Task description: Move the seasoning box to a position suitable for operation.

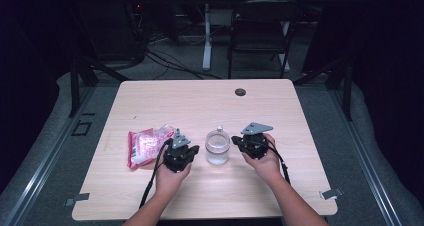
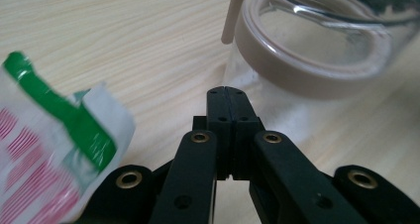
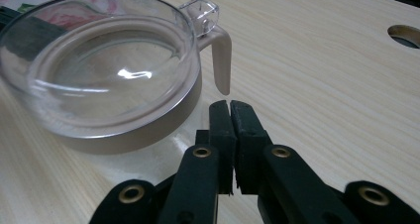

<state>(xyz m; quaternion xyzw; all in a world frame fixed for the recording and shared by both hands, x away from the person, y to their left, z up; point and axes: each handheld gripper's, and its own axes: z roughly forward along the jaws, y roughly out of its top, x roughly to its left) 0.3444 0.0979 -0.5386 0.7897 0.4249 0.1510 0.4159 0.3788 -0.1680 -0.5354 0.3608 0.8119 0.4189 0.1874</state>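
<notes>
Both low on table | left gripper (image 1: 186, 151) jaws clenched, empty | right gripper (image 1: 239, 142) likewise | jar (image 1: 217, 146) between

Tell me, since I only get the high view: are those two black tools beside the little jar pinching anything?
Observer: No. The left gripper has its fingers pressed together on nothing, just short of the jar.
Operator: And the other one?
Observer: The right gripper is shut and empty too, with its tip close to the beige latch hanging from the jar's lid.
Operator: Is that pink packet plain?
Observer: No, the packet has a green strip along its edge.
</notes>
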